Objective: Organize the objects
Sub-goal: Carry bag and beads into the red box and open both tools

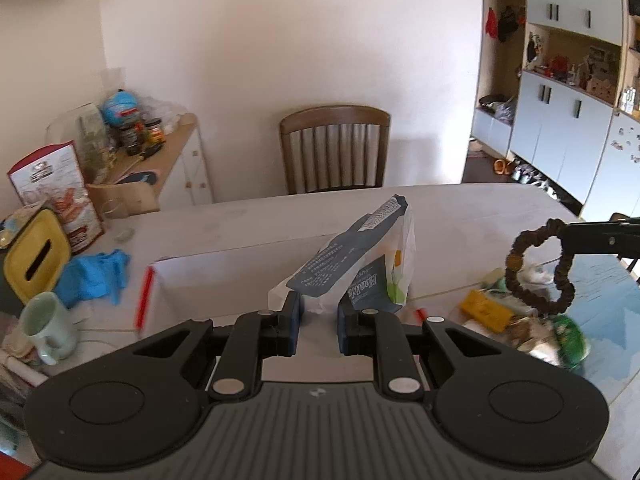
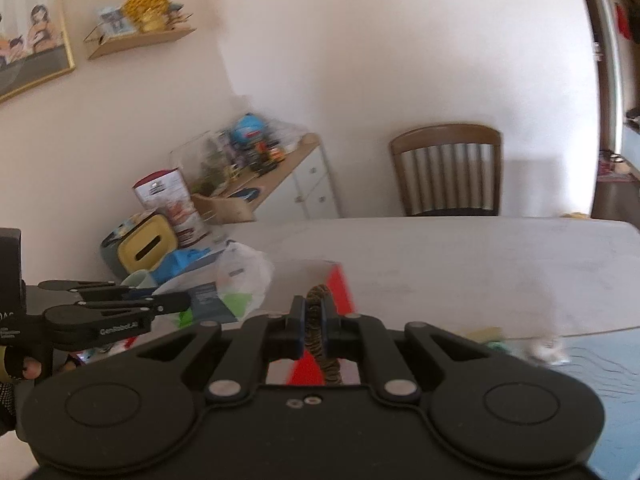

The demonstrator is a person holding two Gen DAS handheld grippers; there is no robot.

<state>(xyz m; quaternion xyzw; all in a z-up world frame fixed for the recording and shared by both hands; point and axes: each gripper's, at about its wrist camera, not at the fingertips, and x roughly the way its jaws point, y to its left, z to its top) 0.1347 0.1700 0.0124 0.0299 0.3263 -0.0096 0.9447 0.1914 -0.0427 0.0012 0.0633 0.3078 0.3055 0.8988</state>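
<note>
Yellow box (image 1: pixel 35 257): far left of the table, slotted lid, leaning against a red-and-white carton (image 1: pixel 56 196).
Mug (image 1: pixel 46 328): pale green, just in front of the yellow box, near the table edge.
Blue gloves (image 1: pixel 96 276): crumpled heap just right of the yellow box, resting on the table (image 1: pixel 460 216).
White box (image 1: pixel 224 280): open, red-edged, in the middle of the table; the lifted packet hangs in front of it.
Left gripper (image 1: pixel 319 312): jaws drawn narrow, pinching the lower edge of a plastic packet (image 1: pixel 356 256); packet is clear with dark blue printed panels and a green patch, held up off the table, tilted to the right.
Chair (image 1: pixel 335 150): wooden, slatted back, at the far side of the table.
Right gripper (image 2: pixel 316 320): jaws closed tight on a brown beaded loop (image 1: pixel 538 268); loop hangs free in the air to the right of the packet, apart from it.
Clutter pile (image 1: pixel 532 332): yellow card, green wrapper and scraps on the table below the loop.
Blue mat (image 1: pixel 608 300): on the table's right end, under part of the pile.
</note>
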